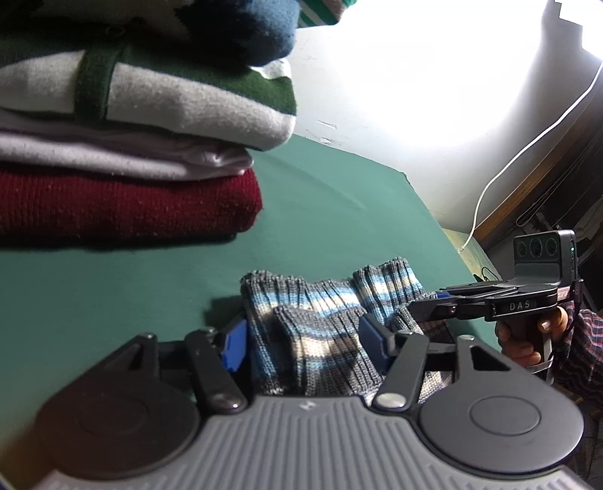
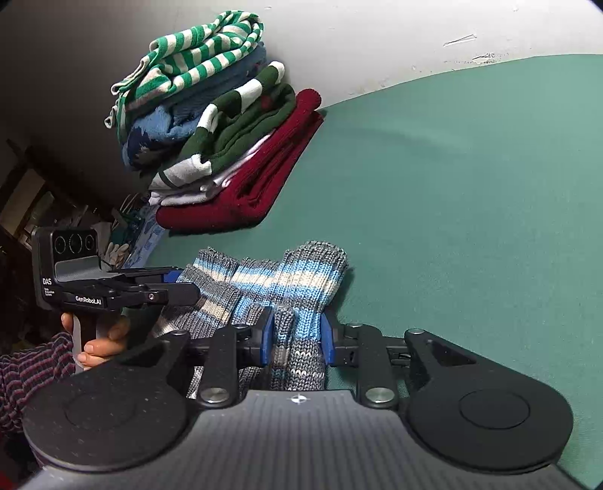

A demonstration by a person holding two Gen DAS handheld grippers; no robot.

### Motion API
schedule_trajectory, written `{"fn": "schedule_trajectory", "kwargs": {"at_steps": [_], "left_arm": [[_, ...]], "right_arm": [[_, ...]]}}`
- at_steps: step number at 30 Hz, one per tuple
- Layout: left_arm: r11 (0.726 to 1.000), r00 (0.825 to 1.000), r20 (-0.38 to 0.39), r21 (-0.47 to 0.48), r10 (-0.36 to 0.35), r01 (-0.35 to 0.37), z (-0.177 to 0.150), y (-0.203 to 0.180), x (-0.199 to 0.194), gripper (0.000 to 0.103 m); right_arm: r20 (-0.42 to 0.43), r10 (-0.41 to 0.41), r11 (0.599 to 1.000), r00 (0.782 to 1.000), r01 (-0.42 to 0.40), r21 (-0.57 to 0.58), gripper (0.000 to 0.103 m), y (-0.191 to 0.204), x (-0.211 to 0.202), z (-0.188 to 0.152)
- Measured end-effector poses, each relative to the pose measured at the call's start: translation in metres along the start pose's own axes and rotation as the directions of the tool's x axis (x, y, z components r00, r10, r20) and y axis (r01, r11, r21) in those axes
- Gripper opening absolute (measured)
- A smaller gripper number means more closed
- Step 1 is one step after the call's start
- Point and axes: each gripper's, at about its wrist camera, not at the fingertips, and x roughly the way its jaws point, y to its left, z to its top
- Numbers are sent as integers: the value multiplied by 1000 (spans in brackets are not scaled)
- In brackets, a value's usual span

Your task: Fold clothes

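Left wrist view: I hold a striped knit over the green table, bunched between both tools. My left gripper has its blue pads apart with the knit filling the gap; whether they pinch it I cannot tell. In the right wrist view my right gripper is clamped on a thick fold of the same knit. The garment lies at the near edge of the table, in front of a stack of folded clothes by the wall.

I judge the knit soft, light and stretchy: it will sag and slide out of shape, not hold a crease, so I would take it by the ribbed ends or at a doubled edge, several layers at once. Its ribbed ends point away from me, toward the stack; its long axis seems to run from my grippers outward across the table, though most of its length is hidden under the tools.
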Motion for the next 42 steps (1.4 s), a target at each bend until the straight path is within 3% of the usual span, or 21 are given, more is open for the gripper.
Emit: {"fn": "schedule_trajectory", "kwargs": {"at_steps": [8, 20, 26, 32, 42], "left_arm": [[1000, 1000, 5, 15, 25, -25, -1, 0, -1, 49], [994, 996, -3, 57, 93, -92, -1, -12, 3, 48], [976, 980, -9, 88, 200, -198, 0, -28, 10, 47], [944, 952, -7, 135, 305, -301, -3, -46, 17, 47], [922, 931, -20, 148, 364, -358, -4, -53, 24, 48]], "right_arm": [[10, -21, 999, 1000, 22, -45, 23, 6, 1, -2], [20, -49, 997, 999, 51, -61, 22, 11, 2, -4], [35, -130, 986, 991, 133, -105, 22, 27, 5, -7], [58, -222, 965, 973, 228, -134, 22, 41, 9, -12], [93, -322, 933, 942, 333, -140, 22, 58, 15, -18]]}}
